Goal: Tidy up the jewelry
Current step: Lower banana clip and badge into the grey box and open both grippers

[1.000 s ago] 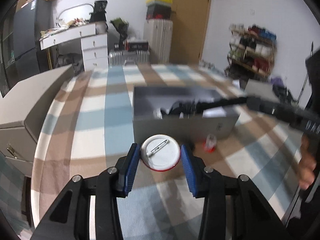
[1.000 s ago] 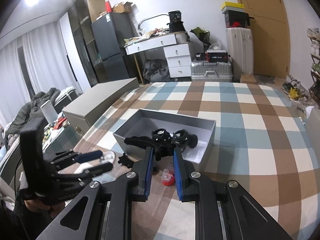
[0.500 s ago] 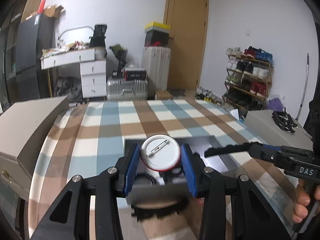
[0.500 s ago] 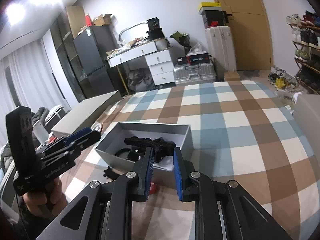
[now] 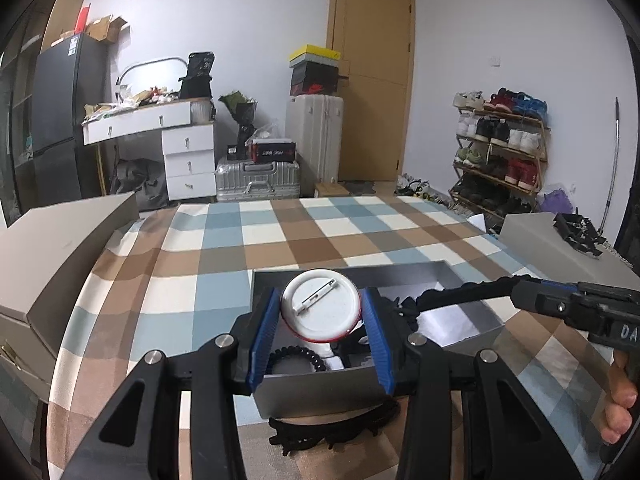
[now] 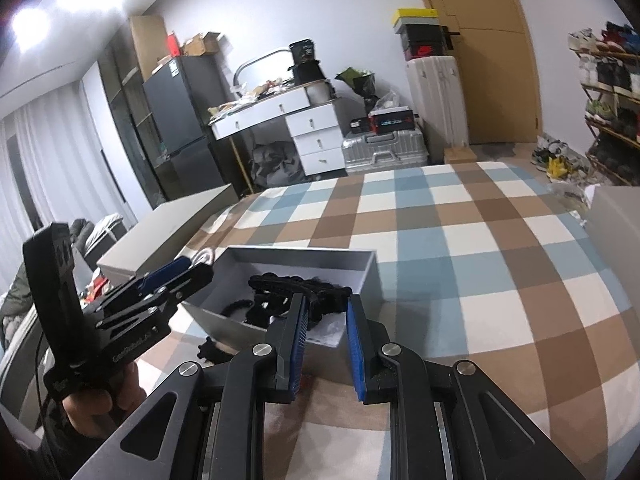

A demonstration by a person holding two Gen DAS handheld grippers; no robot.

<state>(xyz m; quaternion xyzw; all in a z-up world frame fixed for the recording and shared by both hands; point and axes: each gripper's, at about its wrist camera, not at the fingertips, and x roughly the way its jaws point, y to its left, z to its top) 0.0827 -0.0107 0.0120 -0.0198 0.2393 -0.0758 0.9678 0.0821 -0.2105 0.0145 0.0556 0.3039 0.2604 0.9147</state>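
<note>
Left wrist view, left gripper (image 5: pixel 321 320) clamping a round pin badge (image 5: pixel 320 306) above the grey box (image 5: pixel 320 394), right gripper (image 6: pixel 326 322) gripping a black lace band (image 6: pixel 298 286) over that box

right gripper (image 6: pixel 326 312) clamping black hairband (image 6: pixel 298 286), grey box (image 6: pixel 366 276)

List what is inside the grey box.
The grey box holds black hair ties and other black accessories. The round pin badge in the left tool hides part of the box interior.
</note>
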